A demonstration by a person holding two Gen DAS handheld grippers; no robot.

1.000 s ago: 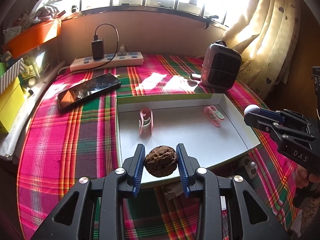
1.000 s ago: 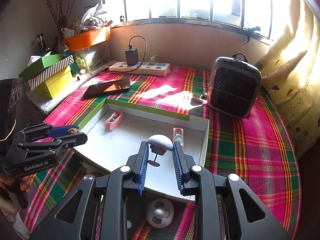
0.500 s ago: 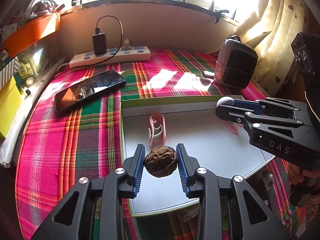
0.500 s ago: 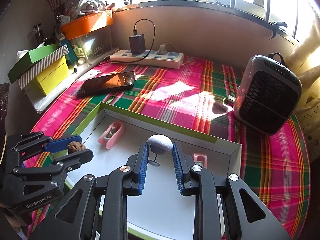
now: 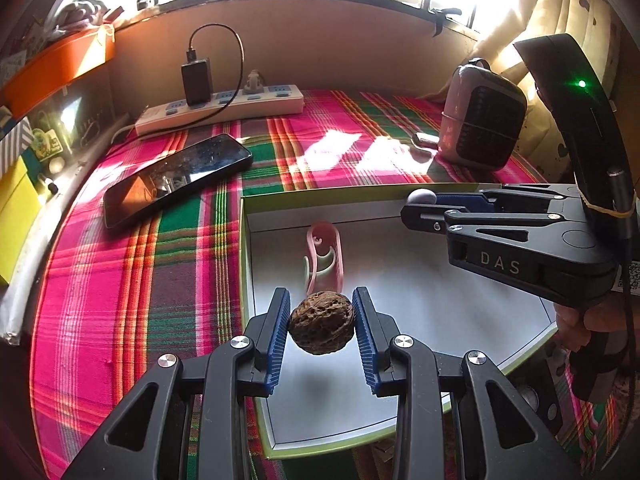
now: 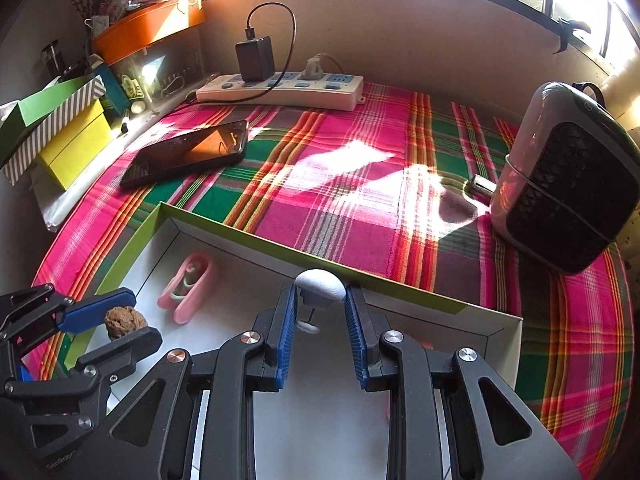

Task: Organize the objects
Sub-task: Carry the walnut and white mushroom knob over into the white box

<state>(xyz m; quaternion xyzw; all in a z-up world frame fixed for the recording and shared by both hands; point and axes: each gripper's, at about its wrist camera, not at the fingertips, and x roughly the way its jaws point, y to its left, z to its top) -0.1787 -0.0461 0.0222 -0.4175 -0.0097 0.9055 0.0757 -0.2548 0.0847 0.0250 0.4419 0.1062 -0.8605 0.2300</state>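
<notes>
The left gripper (image 5: 321,326) pinches a brown, wrinkled walnut (image 5: 322,327) across its widest part, hanging just above the floor of the shallow white tray with a green rim (image 5: 256,364). Hard, light and round, it could roll once released. The right gripper (image 6: 321,307) clamps a small white mushroom-shaped knob on a thin pin (image 6: 320,285) by its cap; the pin looks fragile.

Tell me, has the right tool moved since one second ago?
Yes. In the left view the right tool, gripping a white knob, has moved from beside the box to over its far wall.
</notes>
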